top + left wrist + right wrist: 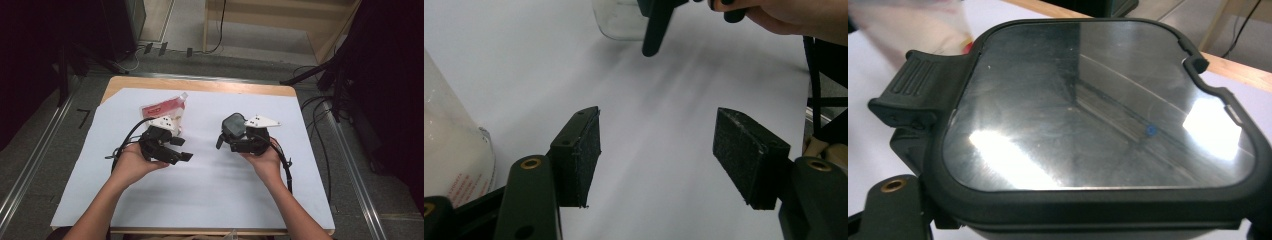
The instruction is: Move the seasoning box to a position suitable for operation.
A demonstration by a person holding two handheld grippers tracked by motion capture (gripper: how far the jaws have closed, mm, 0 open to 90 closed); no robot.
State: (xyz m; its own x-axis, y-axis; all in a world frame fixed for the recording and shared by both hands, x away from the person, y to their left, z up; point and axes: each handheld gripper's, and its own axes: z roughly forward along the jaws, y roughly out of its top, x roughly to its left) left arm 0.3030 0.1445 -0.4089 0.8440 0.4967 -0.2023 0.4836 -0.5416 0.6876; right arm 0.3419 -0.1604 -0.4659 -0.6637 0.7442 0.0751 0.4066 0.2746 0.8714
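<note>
The right claw [235, 136] is clamped on a clear container with a dark latching lid [234, 126], held above the white surface [210, 195]. In the right gripper view the lid [1098, 115] sits level just ahead of the camera, its side latch tab [918, 82] folded down; this attitude probably keeps the container upright and the lid accessible. The left claw [175, 150] hangs with its jaws apart and nothing between the pads [584, 150], likely ready to work the latch. A spouted refill pouch [165, 107] lies on the surface behind the left claw, parked close for the transfer.
</note>
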